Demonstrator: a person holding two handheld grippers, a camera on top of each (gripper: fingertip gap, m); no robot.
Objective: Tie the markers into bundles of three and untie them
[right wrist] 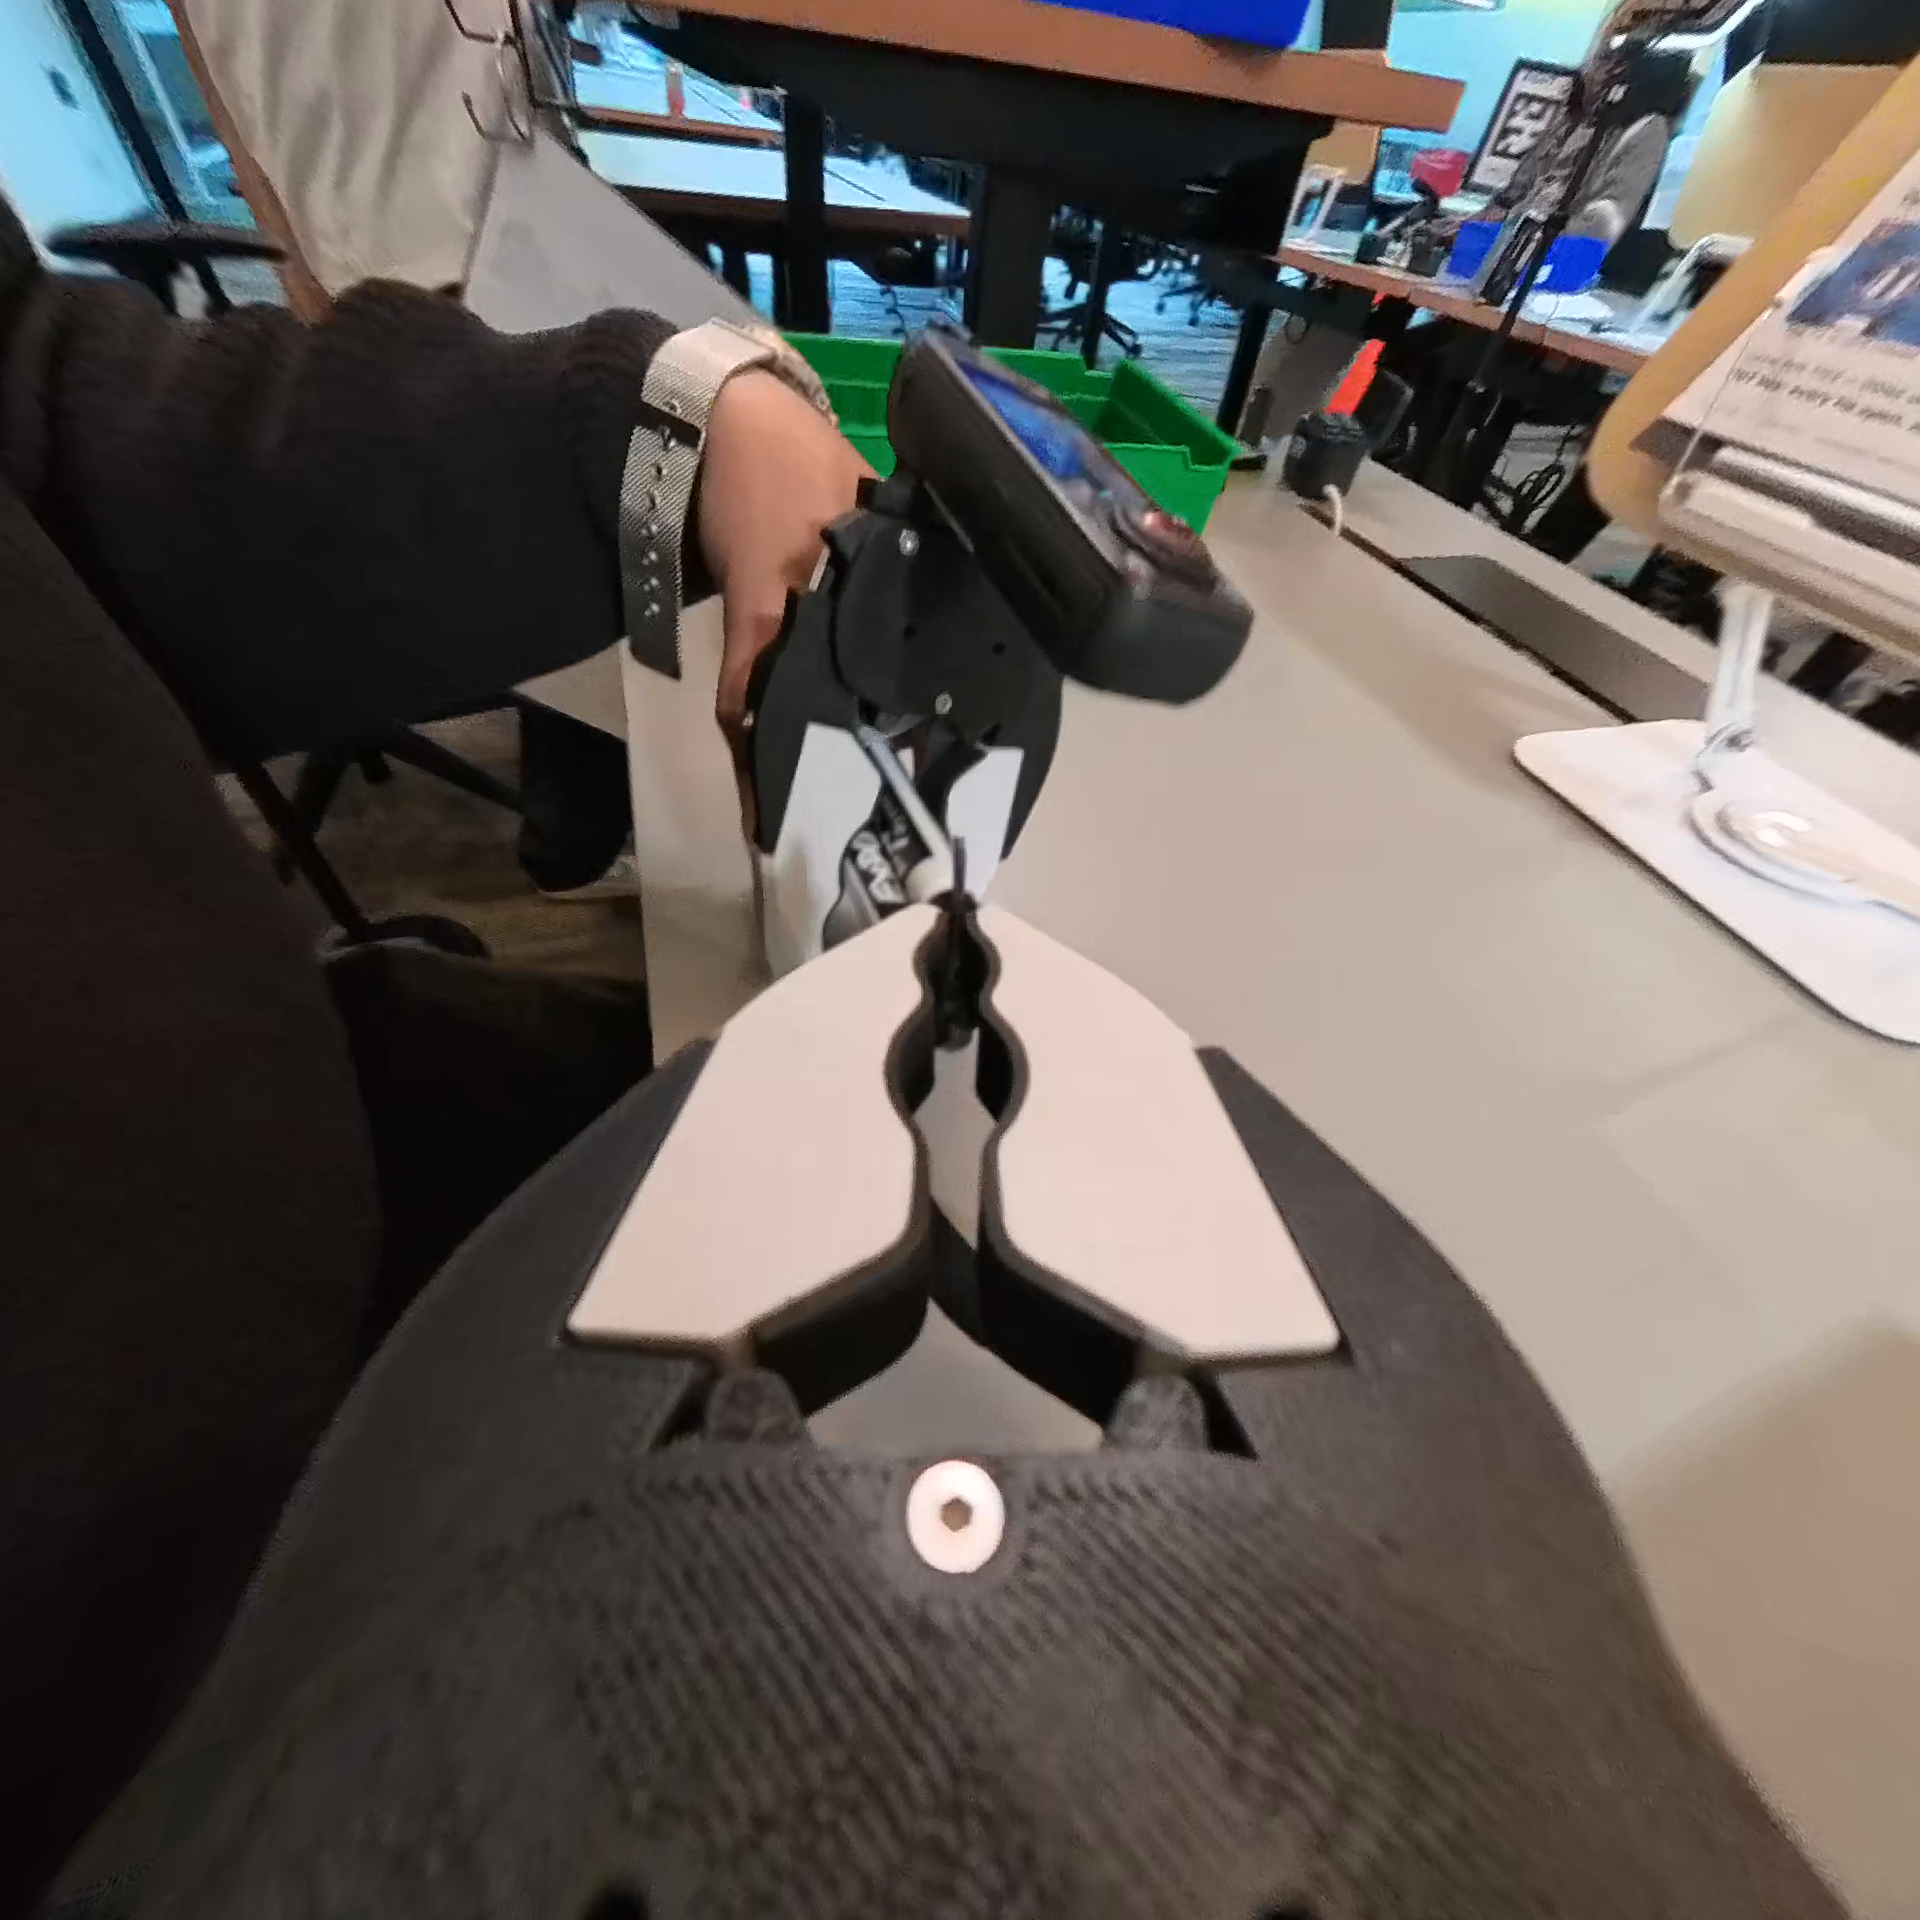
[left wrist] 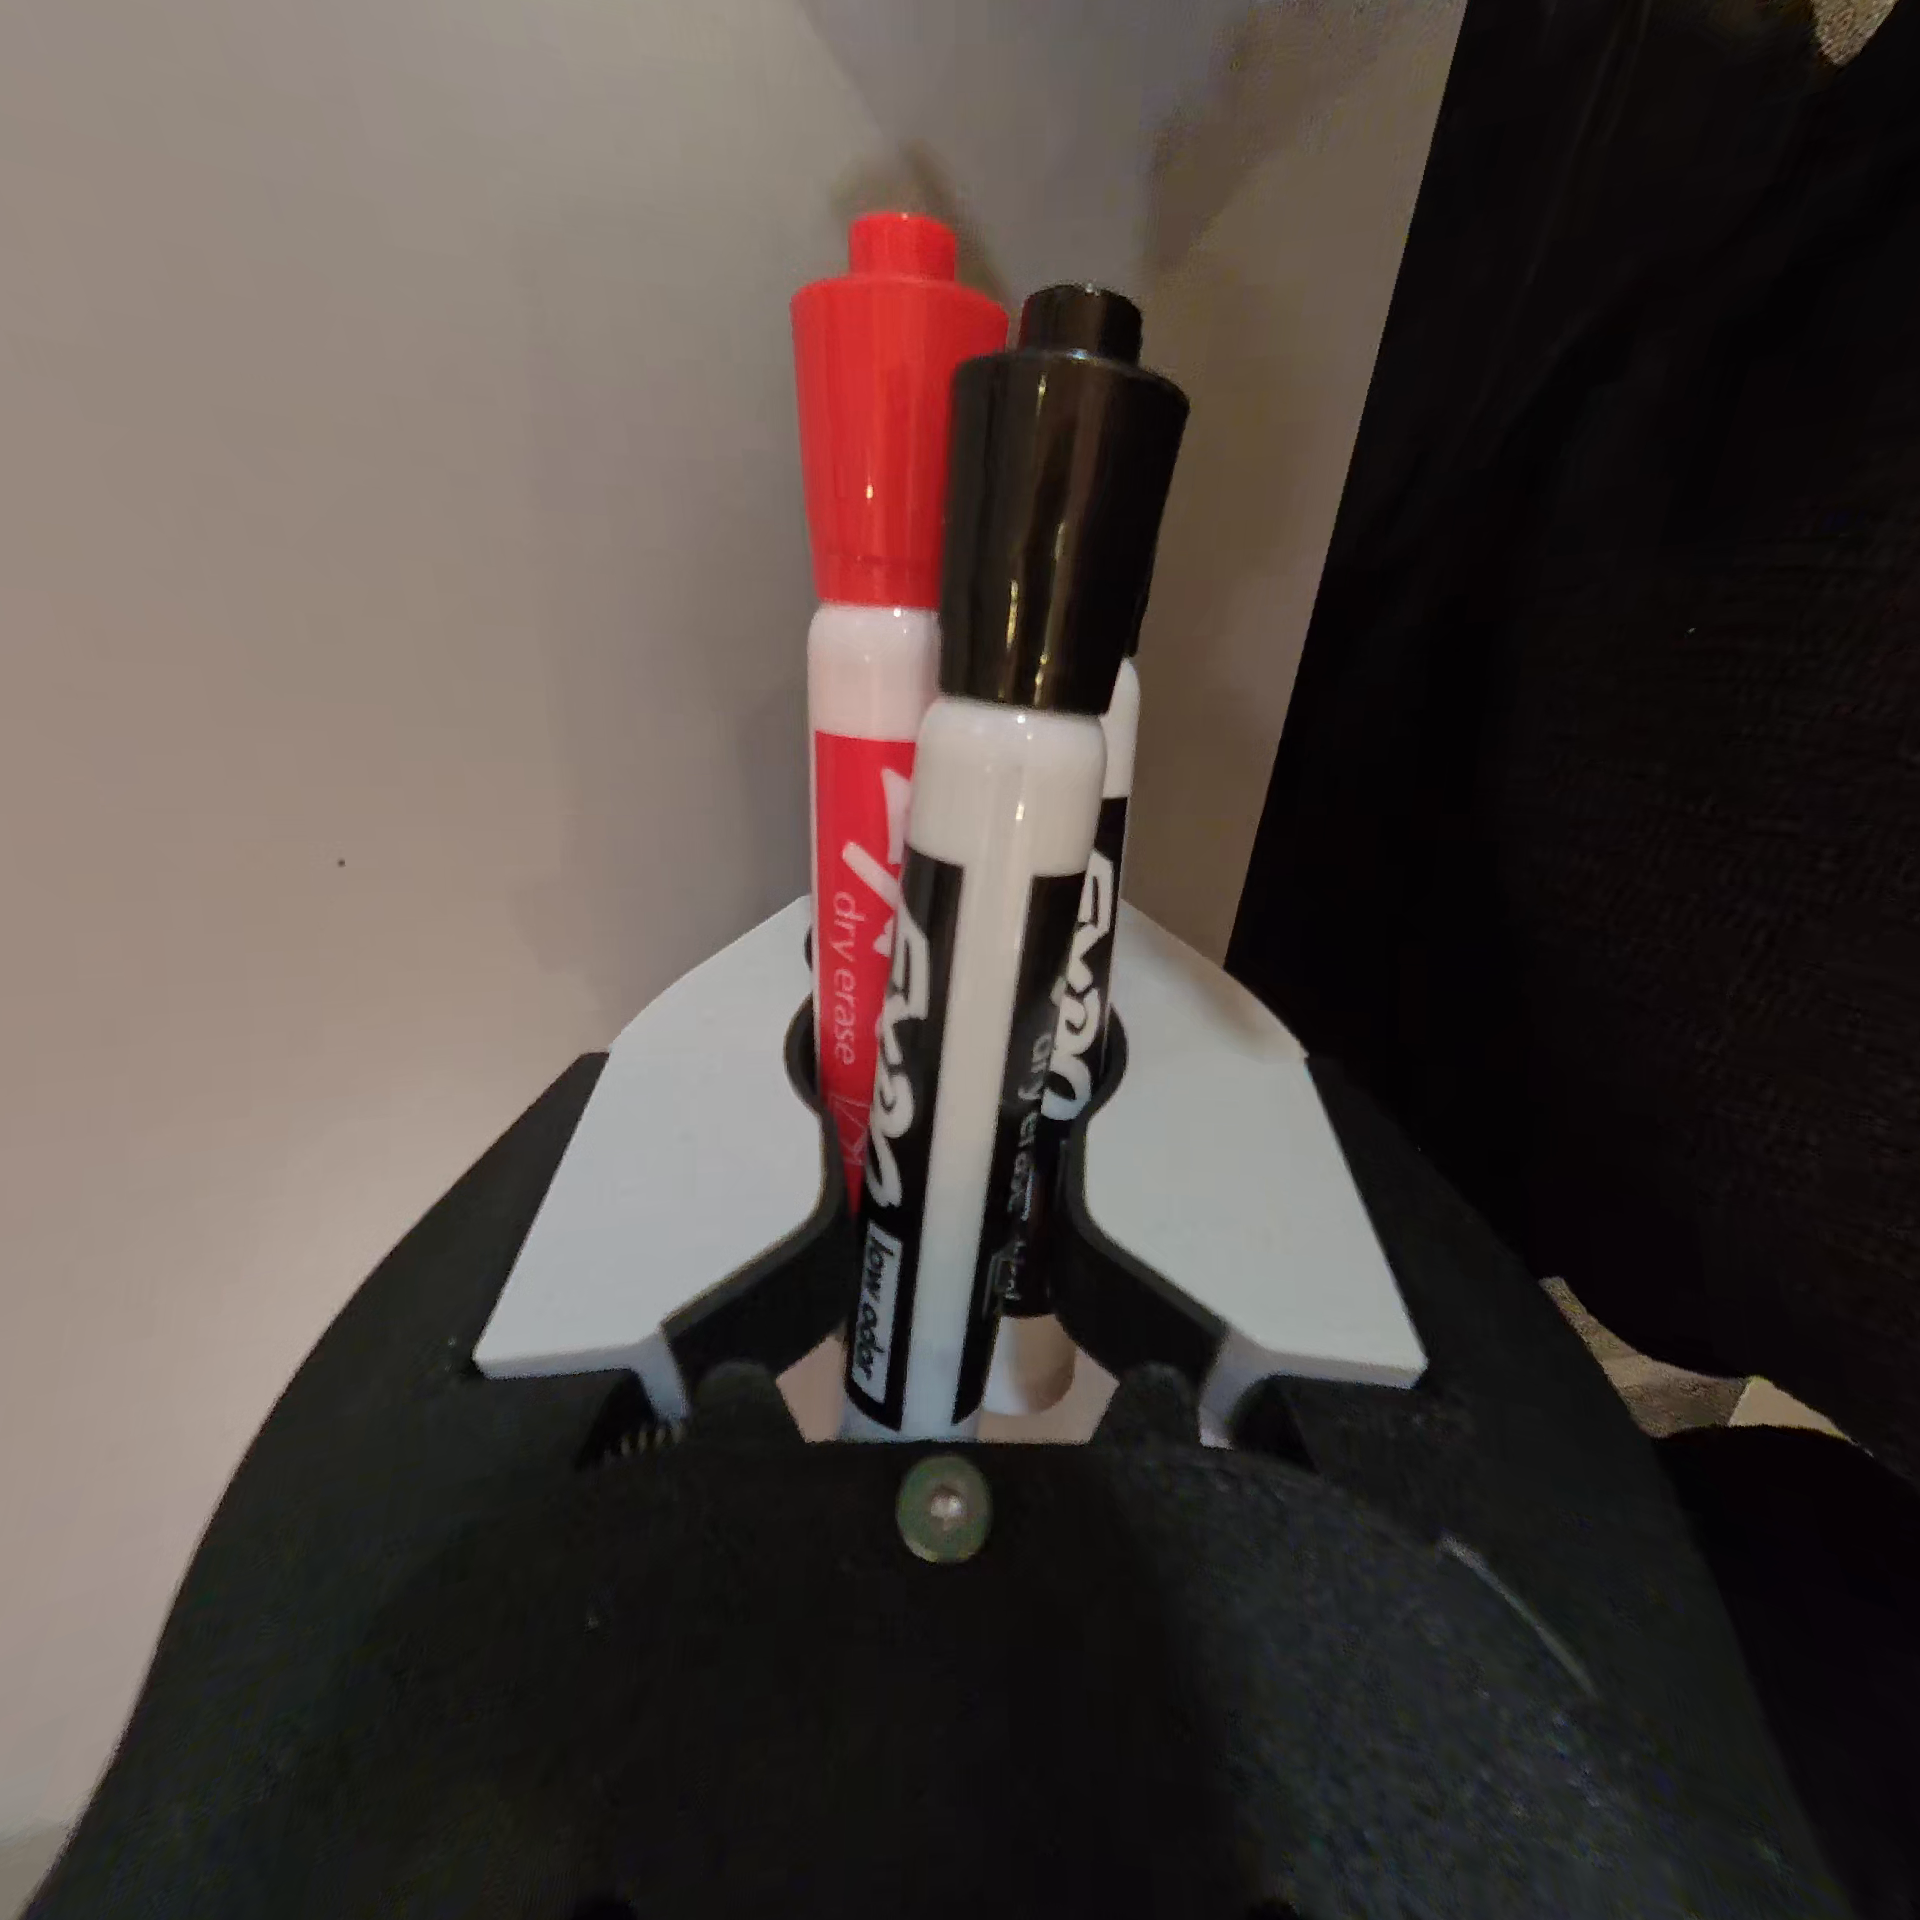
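In the left wrist view my left gripper [left wrist: 966, 935] is shut on a bundle of three markers: one with a red cap [left wrist: 894, 436] and two with black caps [left wrist: 1060, 540], standing up out of the white fingers [left wrist: 707, 1143]. In the right wrist view my right gripper [right wrist: 956, 920] is shut on a thin black tie [right wrist: 954, 997] that runs from its fingertips up to the markers [right wrist: 883, 847]. The left gripper [right wrist: 894, 873] shows there too, held by a hand just beyond my right fingertips, above the near edge of the table [right wrist: 1351, 1091].
A black-sleeved arm with a grey watch strap [right wrist: 655, 520] comes in from the left. A green bin [right wrist: 1153, 416] stands behind the left gripper. A white stand base [right wrist: 1714, 831] sits at the right. Black cloth [left wrist: 1610, 727] fills the right of the left wrist view. Left tips to right tips: about 15 cm.
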